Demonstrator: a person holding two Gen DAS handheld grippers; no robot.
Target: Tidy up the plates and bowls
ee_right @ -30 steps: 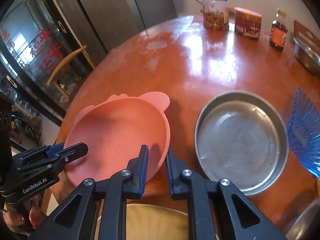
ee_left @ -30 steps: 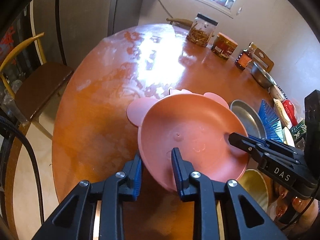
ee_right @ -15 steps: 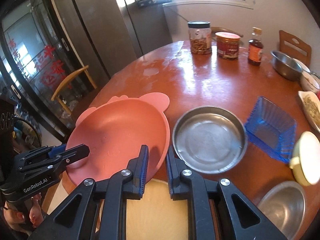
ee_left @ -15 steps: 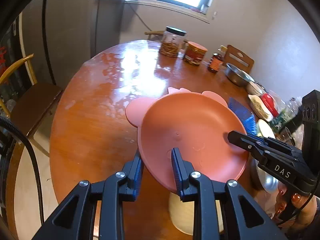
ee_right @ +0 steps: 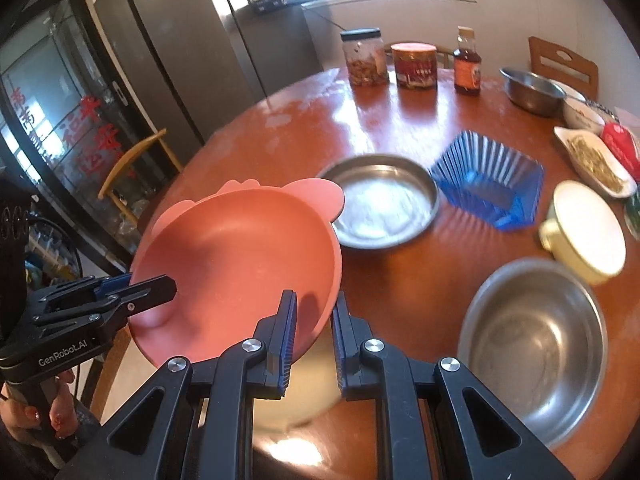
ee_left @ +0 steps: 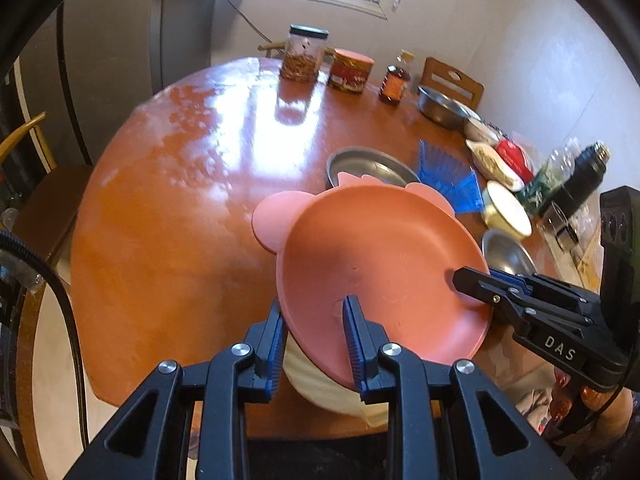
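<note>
Pink plate (ee_left: 372, 256): held tilted in the air above the table's near edge.
Left gripper (ee_left: 316, 340): clamped on the near rim.
Right gripper (ee_right: 314, 328): pinching the opposite rim.
Cream bowl (ee_left: 320, 388): directly beneath.
Risk: uneven hand motion could twist the plate from a grip, dropping it onto the cream bowl or steel bowl (ee_right: 532, 348).

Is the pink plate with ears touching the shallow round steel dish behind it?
Cannot tell. In both wrist views the pink plate, clamped by both grippers, overlaps the steel dish; neither shows contact or a gap.
</note>
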